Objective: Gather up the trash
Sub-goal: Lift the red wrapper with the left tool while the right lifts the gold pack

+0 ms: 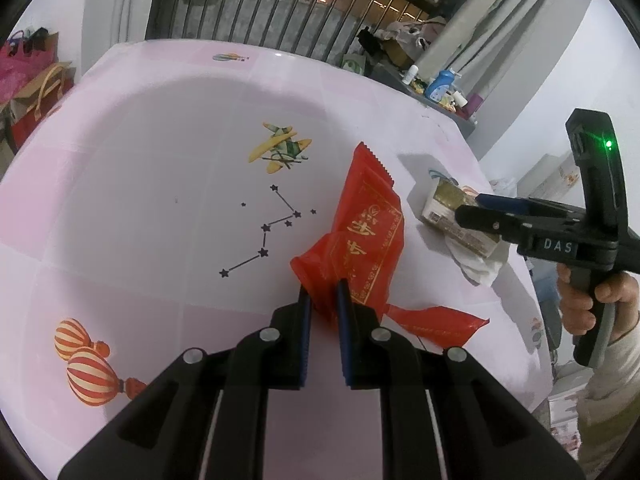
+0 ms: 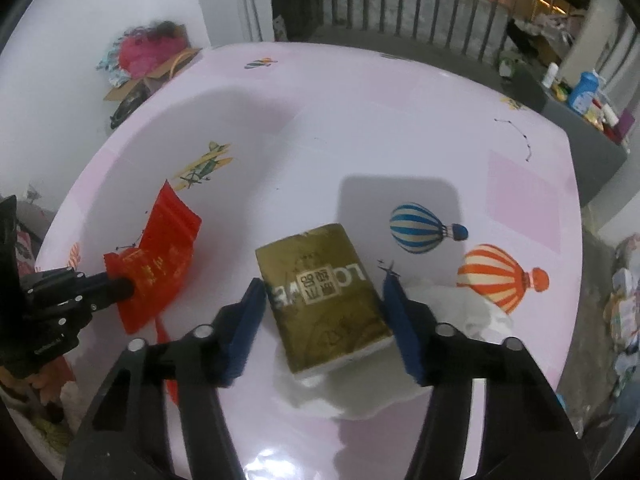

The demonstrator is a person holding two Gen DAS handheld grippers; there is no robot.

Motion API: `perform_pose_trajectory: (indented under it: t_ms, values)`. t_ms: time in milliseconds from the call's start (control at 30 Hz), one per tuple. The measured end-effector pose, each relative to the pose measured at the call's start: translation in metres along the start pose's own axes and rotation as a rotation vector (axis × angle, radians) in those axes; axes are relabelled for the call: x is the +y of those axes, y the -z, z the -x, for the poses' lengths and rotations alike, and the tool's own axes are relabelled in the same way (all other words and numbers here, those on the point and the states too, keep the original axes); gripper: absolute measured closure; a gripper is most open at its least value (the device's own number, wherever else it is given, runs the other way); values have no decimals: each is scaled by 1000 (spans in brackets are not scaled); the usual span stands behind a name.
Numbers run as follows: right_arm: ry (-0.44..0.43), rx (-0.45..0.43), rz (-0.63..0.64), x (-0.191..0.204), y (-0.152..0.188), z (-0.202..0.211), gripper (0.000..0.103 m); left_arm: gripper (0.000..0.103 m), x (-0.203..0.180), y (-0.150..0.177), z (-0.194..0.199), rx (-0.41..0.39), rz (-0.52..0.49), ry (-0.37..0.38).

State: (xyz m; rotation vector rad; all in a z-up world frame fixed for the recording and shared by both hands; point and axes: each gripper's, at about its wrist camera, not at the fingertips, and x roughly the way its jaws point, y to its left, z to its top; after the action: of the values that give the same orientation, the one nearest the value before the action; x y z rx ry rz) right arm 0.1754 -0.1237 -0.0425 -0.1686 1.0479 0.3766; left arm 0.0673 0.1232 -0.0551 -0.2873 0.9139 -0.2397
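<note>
My left tool (image 1: pixel 323 292) is clenched on the near edge of a red wrapper (image 1: pixel 368 232), a crinkled, glossy plastic packet with gold print and a serrated far end; it lies on the pink bench (image 1: pixel 140 208), left of the gold box (image 2: pixel 324 296). A loose red strip (image 1: pixel 436 322) of the same film trails beside my left tool. My right tool (image 2: pixel 324 300) is spread wide, its blue pads (image 2: pixel 396 304) on either side of the box without pressing it. The box is a flat block with a dull gold, scuffed top bearing printed characters and white sides. It rests on a crumpled white tissue (image 2: pixel 472 316). The bench is smooth and shiny, printed with balloons (image 2: pixel 500 276), a plane (image 1: pixel 280 148) and stars.
</note>
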Motion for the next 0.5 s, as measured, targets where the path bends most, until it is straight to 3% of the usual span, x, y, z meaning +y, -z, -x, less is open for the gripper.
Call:
perform_pose_trajectory:
  t_ms: [300,500]
  values:
    - [-43,-52,-83,-7,5,18,51,93,-7,-1,4,-35,-48,-34]
    - [-93,-157,-170,-17,11,53,51,94,-12,-10,21,-93,-67,-26]
